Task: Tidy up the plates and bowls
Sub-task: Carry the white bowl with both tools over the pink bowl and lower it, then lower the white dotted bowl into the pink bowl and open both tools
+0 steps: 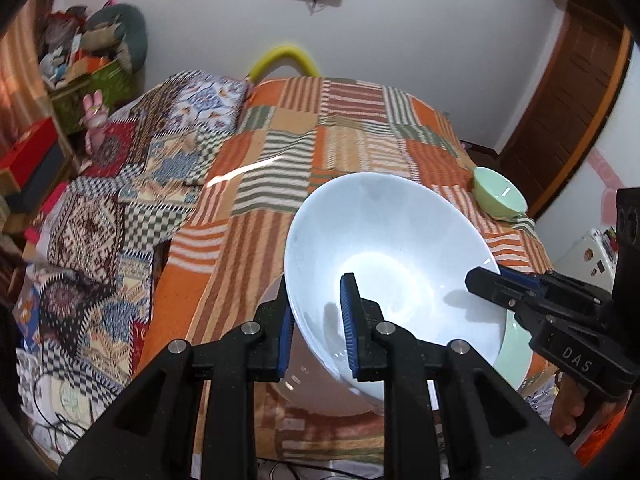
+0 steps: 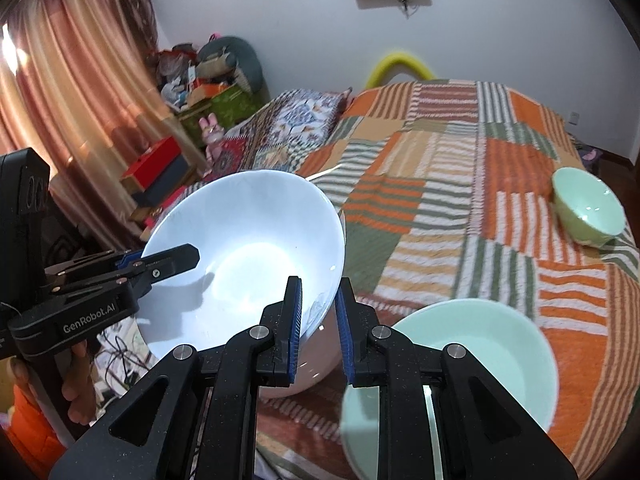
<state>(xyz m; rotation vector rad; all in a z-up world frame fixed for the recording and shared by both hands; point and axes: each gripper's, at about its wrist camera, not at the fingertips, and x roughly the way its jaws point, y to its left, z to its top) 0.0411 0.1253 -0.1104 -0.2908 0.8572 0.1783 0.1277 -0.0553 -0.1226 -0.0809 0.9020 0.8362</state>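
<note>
Blue-padded fingers of the left gripper (image 1: 318,326) pinch the near rim of a large white bowl (image 1: 384,256), one pad inside the wall and one outside, while the right gripper (image 2: 318,328) clamps the opposite rim the same way, so the bowl hangs tilted between both hands above the patchwork bedspread (image 1: 280,152). Seen from the left wrist view, the right gripper (image 1: 486,282) comes in from the right side with its tip on the bowl's edge. Just below and beside the white bowl lies a pale green bowl (image 2: 472,360) on the bed, close under the right gripper, and a smaller green bowl (image 2: 588,206) sits well apart near the far right edge of the bed. My read is that the white bowl is glazed ceramic or glass: rigid, fairly heavy for its thin rim, smooth enough to slide in the pads, and breakable if it knocks the green one. Rim grips on opposite sides suit it, since the wall is too wide to span otherwise; keeping both pinches firm and level matters, because a tilt puts the weight onto one pad pair. Nesting it with another bowl calls for a slow, centred lowering.
</note>
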